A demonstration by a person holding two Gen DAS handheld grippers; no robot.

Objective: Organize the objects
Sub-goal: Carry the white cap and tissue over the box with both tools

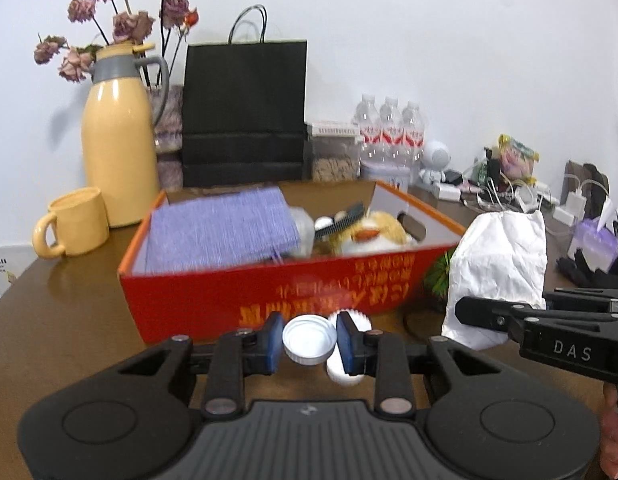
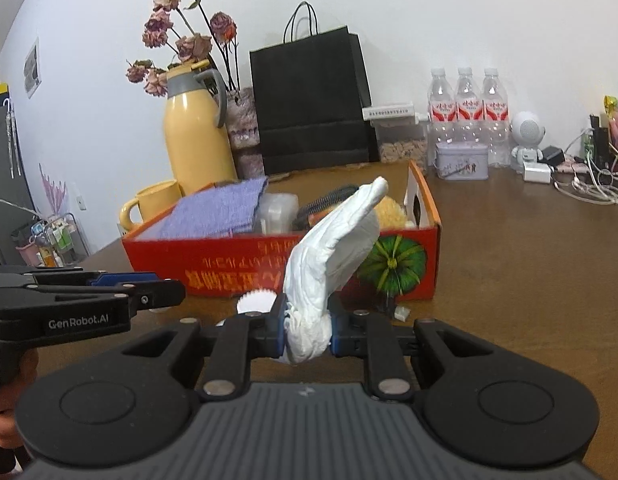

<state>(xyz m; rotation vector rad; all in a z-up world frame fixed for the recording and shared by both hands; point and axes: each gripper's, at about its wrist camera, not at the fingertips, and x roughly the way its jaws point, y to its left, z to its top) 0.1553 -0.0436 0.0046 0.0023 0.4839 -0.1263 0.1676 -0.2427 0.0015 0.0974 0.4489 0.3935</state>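
A brown tabletop [image 2: 509,264] runs back to a white wall, crowded along its far edge. The biggest thing on it is a black paper bag [image 1: 244,112] standing upright, with a tall yellow jug [image 1: 119,132] beside it and dried flowers [image 1: 109,20] rising behind the jug. In front of these sits a red cardboard box [image 1: 269,292] with an orange rim. Inside it a purple cloth [image 1: 223,232] lies on the left, and a black comb [image 1: 341,220] and a fluffy yellow toy [image 1: 373,236] are on the right. A yellow mug [image 1: 75,222] stands just left of the box, near the jug. Three water bottles [image 2: 467,112] stand in a row farther back, to the right of the bag.

The right tool [image 2: 307,334] is pressed tight on the gathered end of a crumpled white paper bag [image 2: 333,252], which sticks up and leans over the front wall of the box. The left tool [image 1: 309,342] is pinching a white bottle cap [image 1: 309,340] by its rim, open side facing the camera, held just in front of the box. Two more white caps [image 1: 355,318] lie on the tabletop near it, partly hidden by the tool's right finger.
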